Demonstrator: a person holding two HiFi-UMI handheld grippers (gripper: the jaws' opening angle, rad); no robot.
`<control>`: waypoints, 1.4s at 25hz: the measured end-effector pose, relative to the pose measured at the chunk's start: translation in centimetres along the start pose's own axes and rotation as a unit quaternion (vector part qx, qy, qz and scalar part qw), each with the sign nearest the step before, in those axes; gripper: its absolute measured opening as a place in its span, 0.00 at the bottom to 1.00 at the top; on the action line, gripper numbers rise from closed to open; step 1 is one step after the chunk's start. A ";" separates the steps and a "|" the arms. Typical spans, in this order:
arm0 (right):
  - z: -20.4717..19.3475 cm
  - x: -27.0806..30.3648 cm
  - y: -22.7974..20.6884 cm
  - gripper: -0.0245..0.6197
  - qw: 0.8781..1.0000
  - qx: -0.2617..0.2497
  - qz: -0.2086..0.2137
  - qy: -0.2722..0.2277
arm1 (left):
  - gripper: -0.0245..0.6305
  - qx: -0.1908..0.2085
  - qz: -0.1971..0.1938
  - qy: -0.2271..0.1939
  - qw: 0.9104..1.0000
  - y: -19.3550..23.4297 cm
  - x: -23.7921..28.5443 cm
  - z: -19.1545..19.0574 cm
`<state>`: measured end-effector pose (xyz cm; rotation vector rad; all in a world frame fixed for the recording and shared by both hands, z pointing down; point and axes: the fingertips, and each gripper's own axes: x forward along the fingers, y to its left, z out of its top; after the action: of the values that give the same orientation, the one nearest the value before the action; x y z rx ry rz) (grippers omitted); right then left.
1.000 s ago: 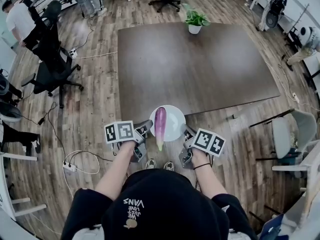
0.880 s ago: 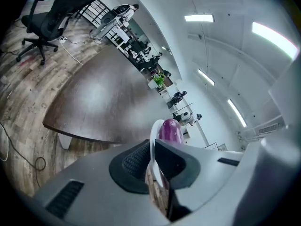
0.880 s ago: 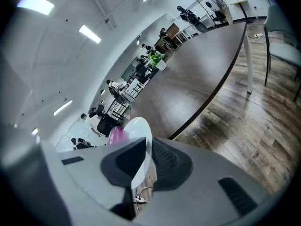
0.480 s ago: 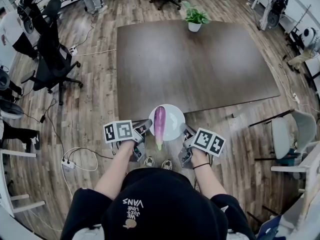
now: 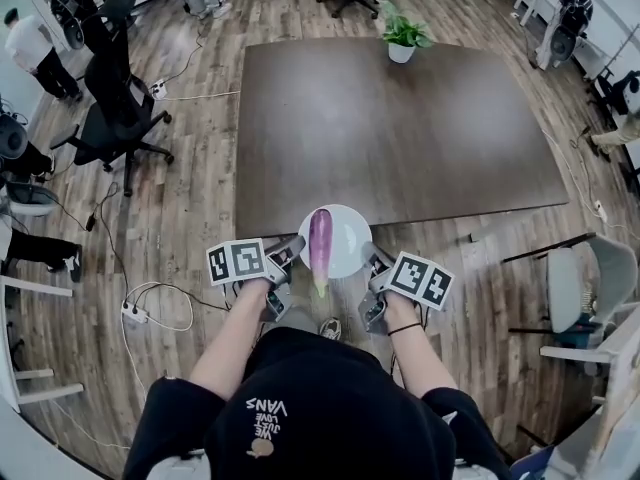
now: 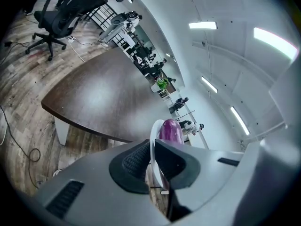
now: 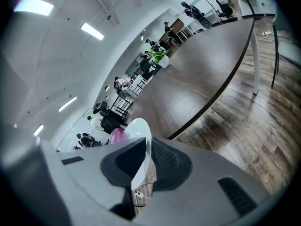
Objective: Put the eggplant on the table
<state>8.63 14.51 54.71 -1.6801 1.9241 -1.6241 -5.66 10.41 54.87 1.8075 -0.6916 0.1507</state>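
Note:
A purple eggplant (image 5: 320,246) with a green stem lies across a white plate (image 5: 348,240), which is held just at the near edge of the dark brown table (image 5: 400,118). My left gripper (image 5: 294,249) is shut on the plate's left rim and my right gripper (image 5: 369,259) is shut on its right rim. In the left gripper view the plate rim (image 6: 153,142) stands between the pads, with the eggplant (image 6: 170,130) beyond. In the right gripper view the plate (image 7: 140,135) is pinched too, and the eggplant (image 7: 117,135) peeks out at its left.
A potted green plant (image 5: 402,36) stands at the table's far edge. Black office chairs (image 5: 115,108) are at the left, grey chairs (image 5: 580,278) at the right. Cables and a power strip (image 5: 135,313) lie on the wood floor. A person (image 5: 35,53) stands far left.
The view has shifted slightly toward the table. Both grippers keep their hold on the plate, and the eggplant has not moved on it.

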 end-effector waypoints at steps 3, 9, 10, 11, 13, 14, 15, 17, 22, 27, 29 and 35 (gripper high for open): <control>0.0 0.5 0.2 0.10 1.000 -0.002 0.004 0.006 | 0.08 -0.004 0.006 -0.004 1.000 0.4 -0.1 0.3; 1.1 2.0 0.3 0.10 1.000 -0.002 0.000 0.006 | 0.08 -0.003 0.004 -0.001 1.000 0.9 0.9 2.0; 1.4 2.4 0.4 0.10 1.000 -0.002 -0.002 0.005 | 0.08 -0.002 0.004 0.000 1.000 1.0 1.1 2.5; 1.7 2.8 0.6 0.10 1.000 -0.002 -0.004 0.003 | 0.08 0.001 0.004 0.001 1.000 1.1 1.3 3.1; 2.3 3.8 0.9 0.10 1.000 -0.002 -0.008 0.000 | 0.08 0.005 0.002 0.005 1.000 1.4 1.7 4.3; 2.7 4.3 1.1 0.10 1.000 -0.001 -0.010 -0.002 | 0.08 0.006 0.000 0.008 1.000 1.5 2.0 5.0; 3.1 4.8 1.2 0.10 1.000 0.001 -0.012 -0.004 | 0.08 0.006 -0.001 0.011 1.000 1.7 2.3 5.6; 4.1 5.8 1.4 0.10 1.000 0.003 -0.017 -0.007 | 0.08 0.008 -0.004 0.017 1.000 1.8 3.0 7.0; 6.1 8.1 2.1 0.10 0.999 0.009 -0.025 -0.020 | 0.08 0.018 -0.010 0.032 0.999 2.2 4.4 10.2; 7.5 10.4 3.0 0.10 0.999 0.018 -0.031 -0.036 | 0.08 0.030 -0.019 0.047 0.998 2.8 5.4 13.5; 7.9 11.0 3.1 0.10 0.998 0.024 -0.034 -0.042 | 0.08 0.035 -0.023 0.055 0.998 3.0 5.9 14.3; 8.7 12.1 3.1 0.10 0.997 0.033 -0.041 -0.054 | 0.08 0.037 -0.032 0.067 0.997 3.3 6.9 15.8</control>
<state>7.87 -0.69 55.03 -1.8030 1.7538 -1.5719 -5.44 -7.13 54.98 1.8695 -0.5391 0.2566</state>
